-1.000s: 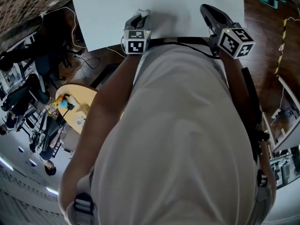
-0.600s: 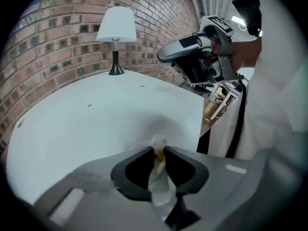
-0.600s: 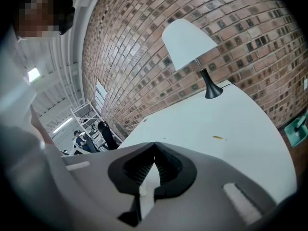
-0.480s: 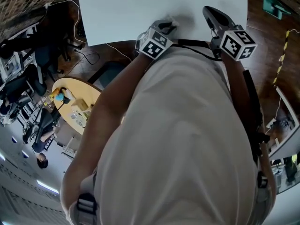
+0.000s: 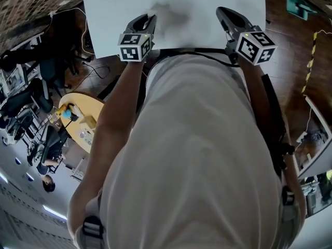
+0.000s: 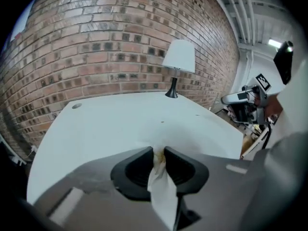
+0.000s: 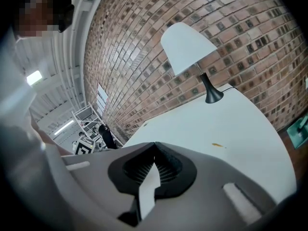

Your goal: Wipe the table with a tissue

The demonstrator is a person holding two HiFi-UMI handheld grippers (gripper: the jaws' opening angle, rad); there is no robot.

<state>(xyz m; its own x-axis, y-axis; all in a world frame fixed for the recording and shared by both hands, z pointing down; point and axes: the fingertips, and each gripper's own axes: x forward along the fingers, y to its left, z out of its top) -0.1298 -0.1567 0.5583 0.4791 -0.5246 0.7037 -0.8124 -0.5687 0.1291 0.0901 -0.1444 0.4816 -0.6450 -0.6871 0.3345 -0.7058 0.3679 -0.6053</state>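
Observation:
The white table (image 5: 202, 1) lies ahead of me, with a faint grey smear (image 5: 168, 12) between the two grippers. In the left gripper view, my left gripper (image 6: 159, 150) is shut on a white tissue (image 6: 161, 189) with a brownish stain at the pinch, hanging above the table (image 6: 110, 124). In the head view the left gripper (image 5: 147, 19) is over the near edge and no tissue shows. My right gripper (image 5: 223, 10) hovers at the near right edge. Its jaws (image 7: 155, 143) meet at the tips with nothing between them. A small orange speck (image 7: 217, 145) lies on the table.
A white lamp on a black stem (image 6: 179, 57) (image 7: 188, 43) stands at the table's far side by the brick wall. A round cable hole (image 6: 76, 106) sits at the far left corner. Left of me on the floor are a round wooden table (image 5: 83, 119), chairs and cables.
The left gripper swung right along the near edge with the tissue showing at its tip, then came back left past where it began. The right gripper stayed put.

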